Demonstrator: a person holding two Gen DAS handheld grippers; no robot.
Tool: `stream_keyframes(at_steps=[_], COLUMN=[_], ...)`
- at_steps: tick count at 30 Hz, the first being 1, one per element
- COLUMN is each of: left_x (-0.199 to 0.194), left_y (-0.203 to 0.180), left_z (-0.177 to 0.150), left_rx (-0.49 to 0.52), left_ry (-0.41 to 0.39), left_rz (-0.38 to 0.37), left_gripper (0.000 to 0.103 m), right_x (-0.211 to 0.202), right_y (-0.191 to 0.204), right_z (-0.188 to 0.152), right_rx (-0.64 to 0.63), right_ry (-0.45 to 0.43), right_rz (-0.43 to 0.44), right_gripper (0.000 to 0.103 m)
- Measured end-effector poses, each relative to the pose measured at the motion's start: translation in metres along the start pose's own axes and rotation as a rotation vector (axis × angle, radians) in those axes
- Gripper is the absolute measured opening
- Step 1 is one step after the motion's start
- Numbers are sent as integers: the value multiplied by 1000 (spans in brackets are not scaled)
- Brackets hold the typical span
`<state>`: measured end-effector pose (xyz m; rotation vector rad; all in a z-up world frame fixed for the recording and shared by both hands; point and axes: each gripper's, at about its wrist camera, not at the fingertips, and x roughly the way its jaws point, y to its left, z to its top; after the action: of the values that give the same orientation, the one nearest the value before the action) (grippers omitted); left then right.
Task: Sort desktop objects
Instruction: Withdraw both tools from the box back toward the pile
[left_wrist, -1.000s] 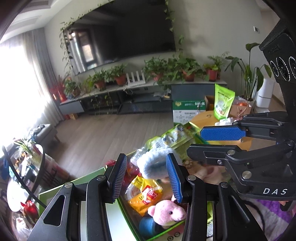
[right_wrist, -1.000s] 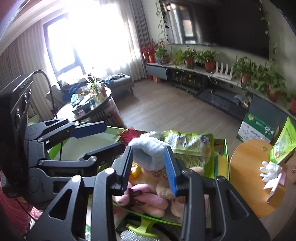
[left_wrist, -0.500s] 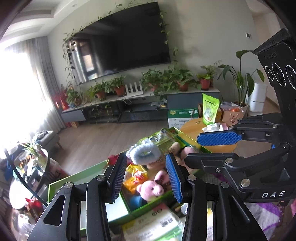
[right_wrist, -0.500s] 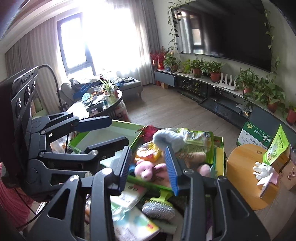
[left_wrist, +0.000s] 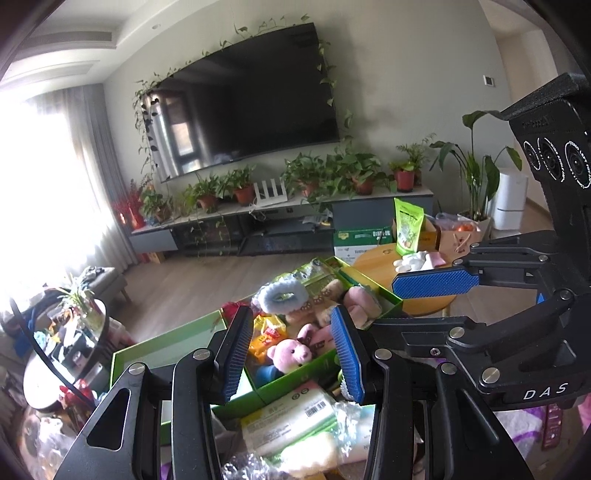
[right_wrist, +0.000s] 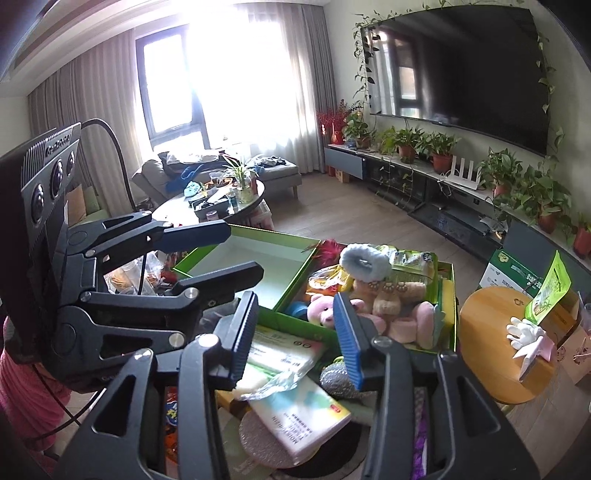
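Green cardboard box (right_wrist: 448, 295) holds the toys: a blue fluffy ring (right_wrist: 364, 258) on top at its far side, a pink plush pig (left_wrist: 290, 354) at its near edge. Left gripper (left_wrist: 291, 354) and right gripper (right_wrist: 295, 332) hover before it, fingers parted, empty.

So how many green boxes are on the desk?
2: one box packed with plush toys on the right, one box beside it on the left showing a bare white floor. Clutter in front may hide others.
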<state>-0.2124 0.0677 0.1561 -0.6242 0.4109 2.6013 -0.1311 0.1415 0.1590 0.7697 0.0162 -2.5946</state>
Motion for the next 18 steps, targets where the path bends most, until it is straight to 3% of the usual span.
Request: stream_keyframes(at_steps=[11, 18], left_x=[-31, -41], left_y=[-6, -14], left_z=[-16, -46], left_rx=[-1, -19], left_ry=[-11, 13], left_rz=[6, 11], left_gripper=[45, 45], right_x=[-18, -18], right_y=[22, 32], right_z=[-12, -41], right_rx=[-22, -2], right_ry=[-4, 18], right_rz=[14, 40], right_gripper=[43, 49])
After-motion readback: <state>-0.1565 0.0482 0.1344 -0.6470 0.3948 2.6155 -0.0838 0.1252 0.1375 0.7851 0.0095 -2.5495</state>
